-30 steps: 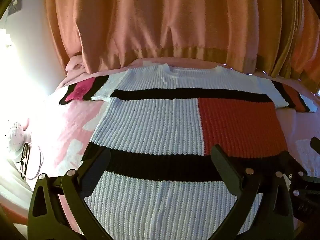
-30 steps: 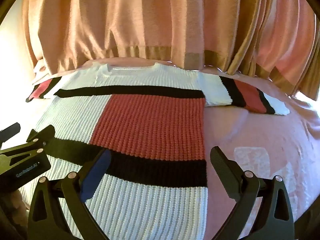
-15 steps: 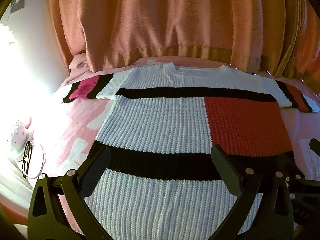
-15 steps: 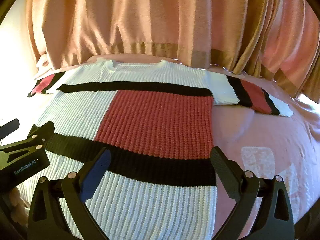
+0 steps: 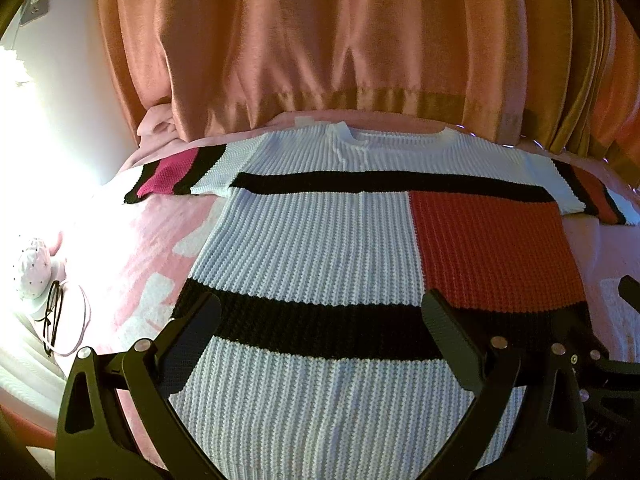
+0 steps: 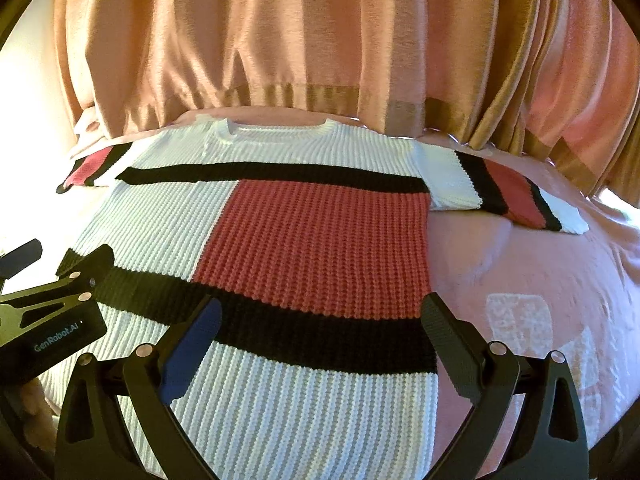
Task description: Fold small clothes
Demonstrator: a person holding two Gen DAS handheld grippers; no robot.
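Note:
A knitted short-sleeved sweater [image 5: 320, 256], white with black bands and a red block, lies flat on a pink bed with its neck toward the curtain and both sleeves spread out. It also shows in the right wrist view [image 6: 312, 240]. My left gripper [image 5: 320, 316] is open and empty above the sweater's lower left part. My right gripper [image 6: 320, 320] is open and empty above the lower right part. Each gripper shows at the edge of the other's view: the right gripper [image 5: 600, 364] and the left gripper [image 6: 52, 304].
An orange-pink curtain [image 5: 340, 40] hangs along the bed's far edge. The pink bedsheet [image 6: 540, 280] extends to the right of the sweater. A white cap [image 5: 32, 264], glasses [image 5: 52, 320] and a cord lie at the left in bright light.
Both grippers have moved slightly forward and lower over the sweater, so it looks larger. Both stay open and the sweater has not moved.

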